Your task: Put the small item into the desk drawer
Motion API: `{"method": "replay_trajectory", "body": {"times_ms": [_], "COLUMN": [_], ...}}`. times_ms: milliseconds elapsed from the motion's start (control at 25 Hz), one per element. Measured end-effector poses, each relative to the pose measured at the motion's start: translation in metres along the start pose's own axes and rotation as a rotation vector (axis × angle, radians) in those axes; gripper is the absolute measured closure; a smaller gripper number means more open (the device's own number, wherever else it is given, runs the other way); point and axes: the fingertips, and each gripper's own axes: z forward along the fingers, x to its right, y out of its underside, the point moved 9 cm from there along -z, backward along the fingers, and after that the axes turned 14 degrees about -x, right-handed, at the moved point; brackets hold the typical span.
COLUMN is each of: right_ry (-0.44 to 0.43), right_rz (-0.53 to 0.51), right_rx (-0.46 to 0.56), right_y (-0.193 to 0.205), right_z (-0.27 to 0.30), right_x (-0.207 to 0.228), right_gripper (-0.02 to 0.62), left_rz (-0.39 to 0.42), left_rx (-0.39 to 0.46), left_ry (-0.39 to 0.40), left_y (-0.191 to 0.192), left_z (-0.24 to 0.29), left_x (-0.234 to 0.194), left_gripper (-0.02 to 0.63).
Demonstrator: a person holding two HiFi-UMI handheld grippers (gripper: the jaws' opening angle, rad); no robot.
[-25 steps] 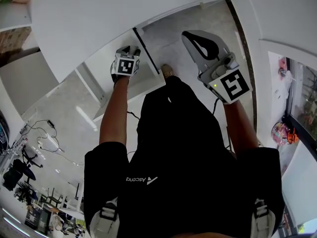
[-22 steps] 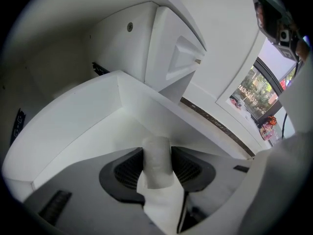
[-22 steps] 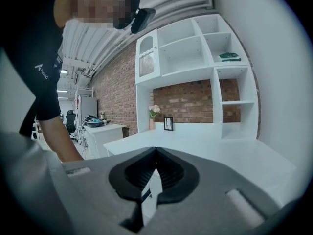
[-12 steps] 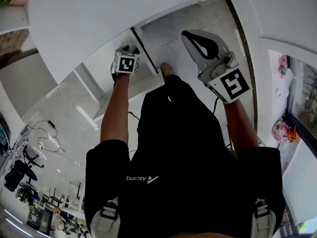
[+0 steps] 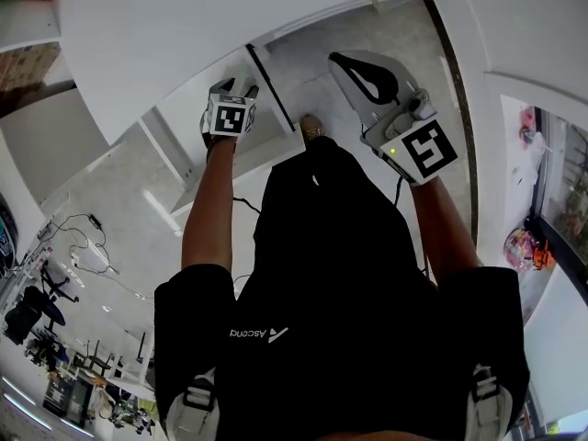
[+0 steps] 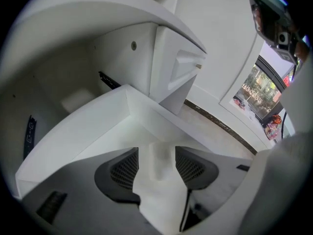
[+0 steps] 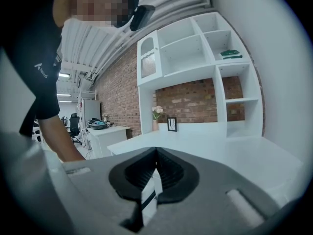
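Jaws opening on left gripper [image 6: 156,153], pale small item [image 6: 159,164] between, over drawer [image 6: 93,129] (desktop [image 6: 98,18] overhangs); right gripper [image 7: 155,169] closed.

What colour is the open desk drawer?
The drawer is white; left gripper view shows it best.

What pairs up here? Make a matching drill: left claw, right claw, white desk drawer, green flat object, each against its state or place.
1. left claw
2. right claw
3. white desk drawer
4. green flat object

A. pulled out
B. jaws together
C. lying in the white shelf unit
D. jaws apart

Pairs: 1-D, 2-B, 3-A, 4-C.
The left claw's jaws are opening over the drawer. The pale blur between them can't be identified.
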Motion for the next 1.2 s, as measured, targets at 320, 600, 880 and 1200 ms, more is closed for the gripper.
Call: {"method": "replay_trajectory", "body": {"times_ms": [320,600,880,1200], "right_ry": [-0.042,-0.082,-0.115,-0.162], "right_rz": [-0.007,-0.037,-0.074,-0.087], "right_rx": [0.037,0.092,0.166,0.230], "right_y": [-0.011,-0.022,-0.034,-0.048], "right_z": [-0.005,-0.020,-0.041,-0.067], "right_x": [-0.016,-0.038,-0.054,-0.082], "right_gripper": [0.595,0.594,0.595,0.594], "left_rz": [-0.061,-0.039,0.023,0.086], "left_rx": [0.218,0.577,0.862,1.025], "left_ry": [0.059,0.118,0.072,0.042], "left_y": [0.005,0.002,-0.003,0.003], "left_z": [-0.078,-0.172,-0.270,-0.344], "left_x": [0.024,0.070,0.111,0.146], "left_gripper": [0.376,0.393,0.479,0.552]}}
